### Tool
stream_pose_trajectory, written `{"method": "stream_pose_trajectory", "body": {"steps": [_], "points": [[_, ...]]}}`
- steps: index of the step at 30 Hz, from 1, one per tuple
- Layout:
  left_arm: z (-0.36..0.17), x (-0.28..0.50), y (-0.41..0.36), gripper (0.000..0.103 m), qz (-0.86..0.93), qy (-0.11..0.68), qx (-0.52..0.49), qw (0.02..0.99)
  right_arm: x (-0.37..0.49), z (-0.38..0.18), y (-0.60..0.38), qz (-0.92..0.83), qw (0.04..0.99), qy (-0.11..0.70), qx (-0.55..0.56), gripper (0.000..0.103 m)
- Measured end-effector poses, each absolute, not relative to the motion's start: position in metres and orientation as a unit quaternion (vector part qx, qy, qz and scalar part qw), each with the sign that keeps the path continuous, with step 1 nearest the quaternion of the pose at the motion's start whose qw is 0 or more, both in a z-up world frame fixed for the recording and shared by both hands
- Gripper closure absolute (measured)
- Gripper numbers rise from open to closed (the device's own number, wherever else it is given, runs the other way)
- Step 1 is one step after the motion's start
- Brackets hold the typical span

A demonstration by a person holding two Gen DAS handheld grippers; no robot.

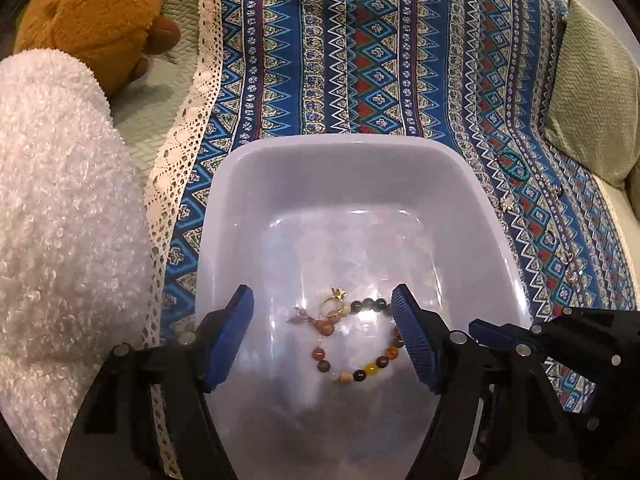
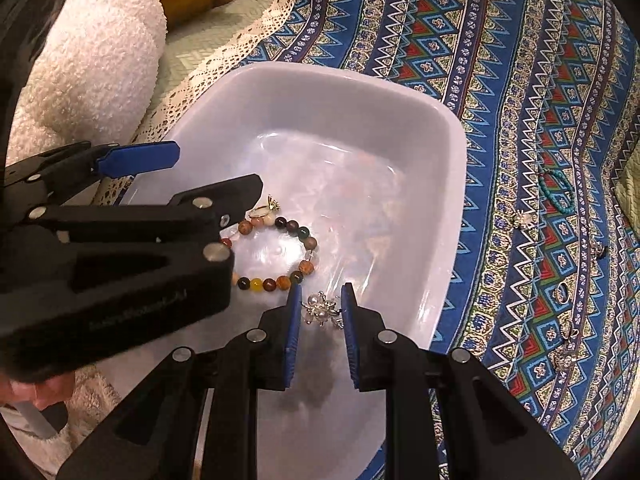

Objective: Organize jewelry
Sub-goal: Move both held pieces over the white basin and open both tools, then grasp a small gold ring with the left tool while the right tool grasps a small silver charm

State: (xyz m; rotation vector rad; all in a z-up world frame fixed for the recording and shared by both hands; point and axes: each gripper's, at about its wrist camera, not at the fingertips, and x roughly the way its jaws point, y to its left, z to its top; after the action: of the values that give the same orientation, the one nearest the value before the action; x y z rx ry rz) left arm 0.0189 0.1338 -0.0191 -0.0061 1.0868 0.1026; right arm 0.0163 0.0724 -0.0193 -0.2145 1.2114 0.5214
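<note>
On a bed draped in a blue, red and white zigzag-patterned cloth (image 1: 360, 60), a person sorts jewelry with two hand-held black grippers. At far left lie a fluffy white towel roll (image 1: 60, 200) and a brown plush toy (image 1: 100, 12), beside the cloth's cream lace border (image 1: 180, 152). Next comes a pale, translucent rectangular plastic tub (image 2: 448, 148), its long axis running away from the grippers.

Above the tub's near end, the left gripper (image 1: 322, 312) hangs with its blue pads spread wide and nothing between them. Directly below on the tub floor sits a bracelet of round brown, amber and dark stone beads (image 1: 360, 364), lying flat as an open loop. A thin gold ring with a small ornament (image 1: 334, 304) touches the loop's far-left side, ornament pointing away from the grippers, and a small metallic charm (image 1: 298, 316) lies just left of it.

To the right, the right gripper (image 2: 320, 300) tips steeply down into the tub, its pads partly apart. A silver, pearl-studded flower-shaped piece (image 2: 322, 312) sits between them; whether the pads press on it cannot be told.

Farther right, out on the cloth, wait a turquoise bead bracelet (image 2: 556, 194), a small clear-stone piece (image 2: 524, 220), and several silver rings (image 2: 562, 292) strung in a line toward the near edge.
</note>
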Motion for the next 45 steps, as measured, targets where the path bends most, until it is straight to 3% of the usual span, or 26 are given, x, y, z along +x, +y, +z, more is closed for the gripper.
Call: {"method": "stream_pose_trajectory", "body": {"steps": [2, 10, 12, 15, 28, 45], "points": [[-0.02, 0.025, 0.134, 0.036, 0.052, 0.517, -0.005, 0.854, 0.015, -0.016, 0.07, 0.235, 0.791, 0.556, -0.1, 0.063], [-0.013, 0.033, 0.128, 0.036, 0.061, 0.512, -0.008, 0.857, 0.01, 0.018, 0.031, 0.212, 0.815, 0.532, -0.086, 0.062], [-0.007, 0.035, 0.119, 0.031, 0.055, 0.505, -0.005, 0.861, 0.014, 0.033, 0.005, 0.197, 0.83, 0.516, -0.082, 0.062], [0.002, 0.039, 0.091, 0.025, 0.029, 0.492, 0.001, 0.87, 0.024, 0.041, -0.042, 0.152, 0.85, 0.499, -0.07, 0.053], [-0.044, 0.075, -0.08, 0.024, -0.062, 0.518, 0.031, 0.853, 0.062, 0.011, -0.218, 0.017, 0.848, 0.528, 0.031, 0.053], [-0.124, 0.14, -0.137, 0.032, -0.036, 0.57, 0.01, 0.821, 0.071, -0.001, -0.224, 0.03, 0.83, 0.551, 0.082, 0.053]]}}
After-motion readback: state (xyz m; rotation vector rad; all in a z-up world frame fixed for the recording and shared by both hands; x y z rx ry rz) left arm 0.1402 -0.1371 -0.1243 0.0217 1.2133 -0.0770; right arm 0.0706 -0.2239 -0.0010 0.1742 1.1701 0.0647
